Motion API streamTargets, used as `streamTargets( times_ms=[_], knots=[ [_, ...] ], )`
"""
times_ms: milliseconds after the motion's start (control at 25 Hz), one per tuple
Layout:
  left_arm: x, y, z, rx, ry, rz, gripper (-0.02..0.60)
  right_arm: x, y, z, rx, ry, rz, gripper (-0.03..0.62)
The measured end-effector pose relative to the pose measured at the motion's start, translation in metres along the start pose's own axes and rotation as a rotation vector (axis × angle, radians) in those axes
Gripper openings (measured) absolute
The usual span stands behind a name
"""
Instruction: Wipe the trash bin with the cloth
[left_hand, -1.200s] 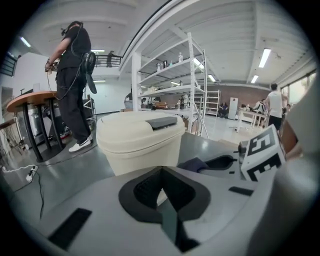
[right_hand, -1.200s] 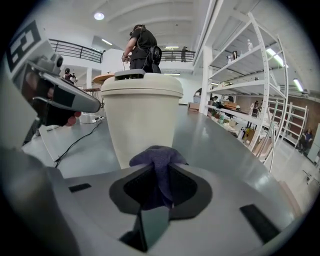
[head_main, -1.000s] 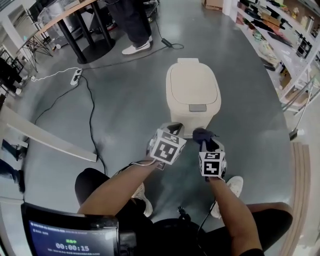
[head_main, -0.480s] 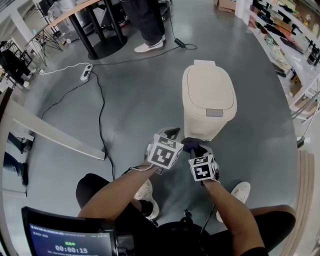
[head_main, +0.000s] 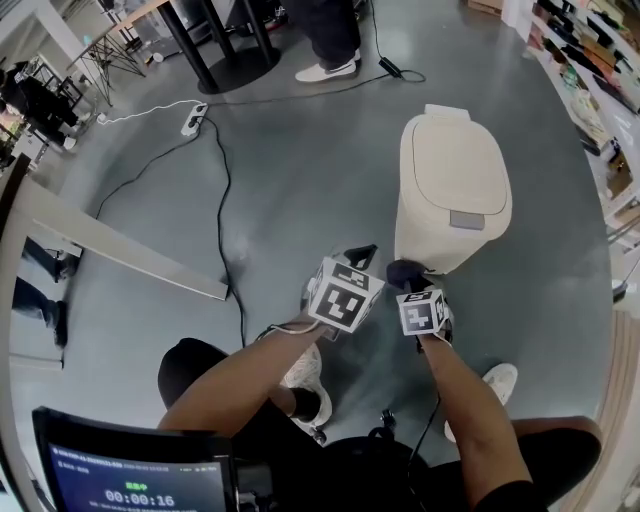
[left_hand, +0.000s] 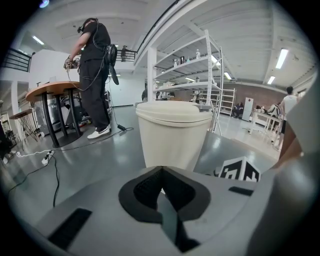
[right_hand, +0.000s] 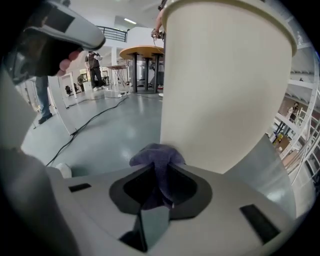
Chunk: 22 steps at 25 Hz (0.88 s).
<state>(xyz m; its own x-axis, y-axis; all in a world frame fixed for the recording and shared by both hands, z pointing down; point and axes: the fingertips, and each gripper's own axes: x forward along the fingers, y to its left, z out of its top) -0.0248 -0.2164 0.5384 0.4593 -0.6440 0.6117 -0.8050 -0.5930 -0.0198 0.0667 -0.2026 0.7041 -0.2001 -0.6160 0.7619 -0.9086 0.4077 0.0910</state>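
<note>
Cloth (right_hand: 156, 155) clamped in right tool (right_hand: 159, 175), just beside trash bin (right_hand: 225, 90); left tool (left_hand: 161, 187) closed, empty.

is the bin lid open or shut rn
Shut. In the head view the cream lid lies flat on the upright trash bin, and no gap shows at its rim.

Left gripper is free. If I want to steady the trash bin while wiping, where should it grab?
Probably the lid rim at the left edge of the trash bin, approached from the left by the left gripper. The wall is smooth and looks too wide for the jaws; the rim is a thin lip. The right gripper has the cloth at the near wall.
</note>
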Motion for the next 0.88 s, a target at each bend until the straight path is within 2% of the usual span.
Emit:
streamTargets(
  times_ms=[160,360,520,880],
  knots=[
    [0.006,-0.009,0.003,0.028,0.001,-0.028,-0.003,0.001,-0.03,-0.016,0.025,0.036,-0.046,0.074],
    [0.016,-0.018,0.005,0.017,0.009,-0.044,-0.003,0.001,-0.069,-0.038,0.035,0.07,-0.096,0.074],
    [0.029,-0.029,0.01,0.035,0.008,-0.068,-0.003,0.002,-0.102,-0.061,0.089,0.09,-0.141,0.074],
    [0.044,-0.037,0.015,0.061,0.023,-0.078,-0.003,-0.011,-0.133,-0.054,0.179,0.033,-0.159,0.074]
  ],
)
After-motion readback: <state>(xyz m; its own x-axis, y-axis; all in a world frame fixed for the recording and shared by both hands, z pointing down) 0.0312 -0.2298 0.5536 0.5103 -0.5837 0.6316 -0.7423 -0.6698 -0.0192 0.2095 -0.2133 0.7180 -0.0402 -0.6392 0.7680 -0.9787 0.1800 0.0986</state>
